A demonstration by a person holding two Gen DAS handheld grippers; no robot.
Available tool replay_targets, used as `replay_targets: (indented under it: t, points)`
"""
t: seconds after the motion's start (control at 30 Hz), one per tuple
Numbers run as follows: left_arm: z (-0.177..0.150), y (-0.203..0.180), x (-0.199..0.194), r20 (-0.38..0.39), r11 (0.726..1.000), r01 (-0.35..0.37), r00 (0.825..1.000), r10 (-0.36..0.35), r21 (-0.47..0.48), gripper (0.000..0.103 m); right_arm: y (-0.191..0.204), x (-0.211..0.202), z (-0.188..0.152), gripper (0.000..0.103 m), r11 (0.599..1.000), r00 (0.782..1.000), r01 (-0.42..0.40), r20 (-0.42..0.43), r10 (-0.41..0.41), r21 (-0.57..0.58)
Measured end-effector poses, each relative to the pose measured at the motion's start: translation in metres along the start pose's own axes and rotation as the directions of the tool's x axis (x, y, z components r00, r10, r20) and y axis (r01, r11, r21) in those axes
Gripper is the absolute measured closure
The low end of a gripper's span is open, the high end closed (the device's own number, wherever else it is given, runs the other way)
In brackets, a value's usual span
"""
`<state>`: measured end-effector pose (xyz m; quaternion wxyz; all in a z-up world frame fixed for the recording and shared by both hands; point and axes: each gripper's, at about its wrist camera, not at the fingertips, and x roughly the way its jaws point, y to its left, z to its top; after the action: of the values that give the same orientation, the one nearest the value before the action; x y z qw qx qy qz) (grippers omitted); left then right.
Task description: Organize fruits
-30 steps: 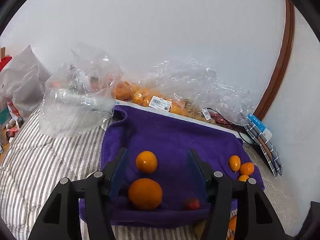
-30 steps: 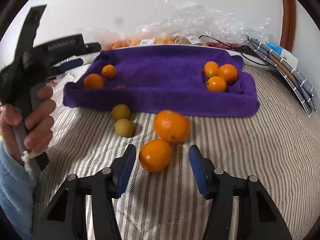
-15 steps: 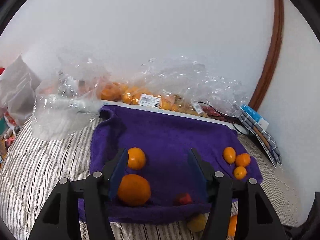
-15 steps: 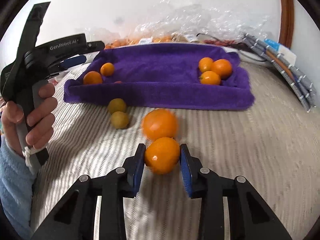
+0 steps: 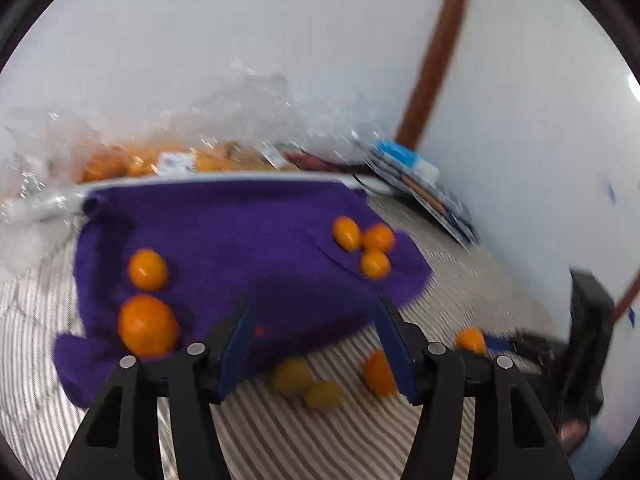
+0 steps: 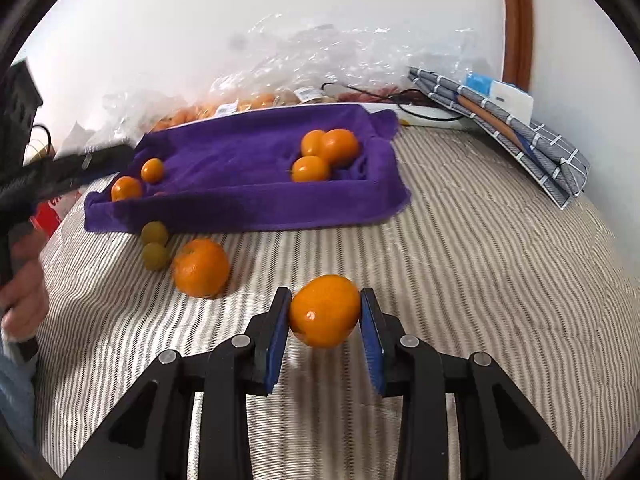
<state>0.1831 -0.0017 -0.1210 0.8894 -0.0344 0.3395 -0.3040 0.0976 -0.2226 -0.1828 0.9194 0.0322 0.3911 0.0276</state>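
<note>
My right gripper (image 6: pixel 325 312) is shut on an orange (image 6: pixel 324 310) and holds it above the striped bedding. A second orange (image 6: pixel 200 267) and two yellow-green fruits (image 6: pixel 155 245) lie in front of the purple towel tray (image 6: pixel 256 208). The tray holds three small oranges at its right end (image 6: pixel 326 154) and two at its left end (image 6: pixel 136 180). My left gripper (image 5: pixel 314 338) is open and empty over the tray's front edge (image 5: pixel 320 320). The left wrist view is blurred; the loose yellow-green fruits (image 5: pixel 308 384) and the loose orange (image 5: pixel 376 372) show between its fingers.
Clear plastic bags of oranges (image 6: pixel 256 100) lie behind the tray by the wall. A folded grey checked cloth (image 6: pixel 516 132) lies at the right. The person's left hand with the other gripper (image 6: pixel 24 200) is at the left edge. Striped bedding (image 6: pixel 480 260) covers the surface.
My right gripper lifted the orange it closed on and moved right, away from the second orange. My left gripper swung right, toward the loose fruits in front of the tray.
</note>
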Motion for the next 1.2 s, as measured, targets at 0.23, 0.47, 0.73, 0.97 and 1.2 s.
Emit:
replay_targets:
  t: [0.23,0.47,0.73,0.97,1.2]
  points:
    - [-0.024,0.006,0.017,-0.119,0.993,-0.086,0.990,0.076,-0.082,0.063,-0.015,0.003,0.001,0.069,0.997,0.999,-0.054,-0.005,0.054,0.063]
    - [-0.028,0.017,0.038,-0.194,0.973,-0.118,0.978,0.079,-0.197,0.076,-0.019,0.001,0.000,0.069,0.992,0.996,-0.093,0.015,0.092,0.081]
    - [-0.027,0.022,0.025,-0.152,0.965,-0.087,0.987,0.050,-0.249,0.077,-0.013,-0.001,0.004,0.069,0.995,0.995,-0.090,0.039,0.089,0.037]
    - [-0.002,0.021,-0.010,-0.049,0.965,-0.120,0.993,0.111,-0.233,0.076,-0.005,-0.007,0.045,0.069,0.997,0.994,-0.065,0.084,0.067,-0.028]
    - [0.035,0.043,0.012,-0.043,0.940,-0.248,0.969,0.245,-0.236,0.076,0.018,0.020,0.091,0.069,0.991,0.988,-0.104,0.105,0.113,-0.089]
